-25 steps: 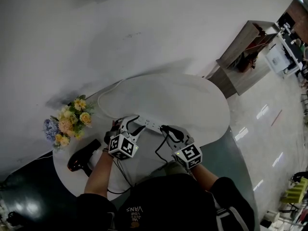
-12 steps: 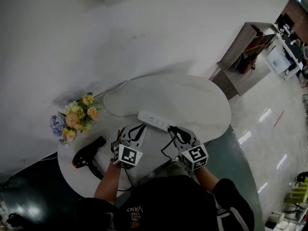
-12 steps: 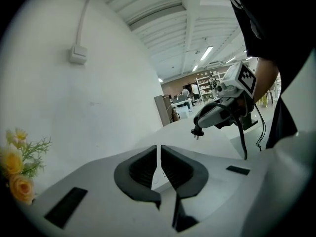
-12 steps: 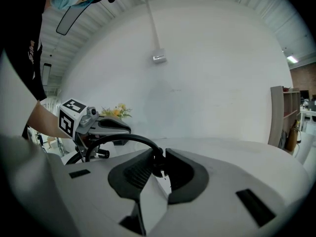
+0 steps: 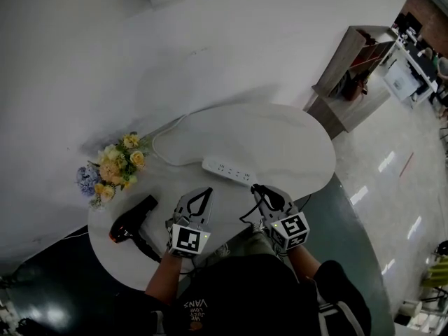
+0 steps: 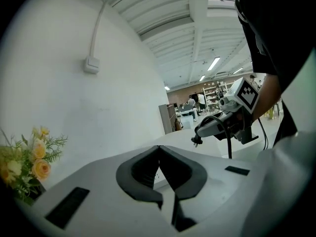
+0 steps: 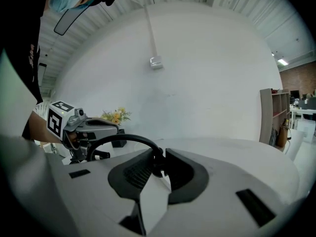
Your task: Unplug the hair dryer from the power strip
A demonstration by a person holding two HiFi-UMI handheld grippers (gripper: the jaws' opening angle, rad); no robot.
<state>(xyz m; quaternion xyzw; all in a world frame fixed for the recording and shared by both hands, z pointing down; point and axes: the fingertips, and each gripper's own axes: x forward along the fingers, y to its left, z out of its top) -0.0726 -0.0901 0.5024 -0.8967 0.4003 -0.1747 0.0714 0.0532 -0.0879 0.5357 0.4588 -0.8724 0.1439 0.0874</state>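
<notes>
The white power strip (image 5: 225,171) lies in the middle of the round white table (image 5: 287,142) with no plug in it. The black hair dryer (image 5: 133,220) rests at the table's left edge. My right gripper (image 5: 259,190) is shut on the dryer's black plug (image 7: 158,165), held above the table short of the strip. Its black cord (image 7: 118,140) loops away to the left. My left gripper (image 5: 204,192) is shut with nothing between its jaws, also on the near side of the strip. From the left gripper view, that gripper (image 6: 159,149) faces the right gripper (image 6: 210,129) and the plug's pins (image 6: 196,141).
A bunch of yellow and blue flowers (image 5: 110,168) stands at the table's far left against the white wall. The strip's white cable (image 5: 162,145) curls toward the wall. A wooden shelf (image 5: 353,75) stands beyond the table on the right.
Both grippers have drawn back from the power strip toward the person. The left jaws have closed on nothing. The plug has come away from the strip in the right gripper.
</notes>
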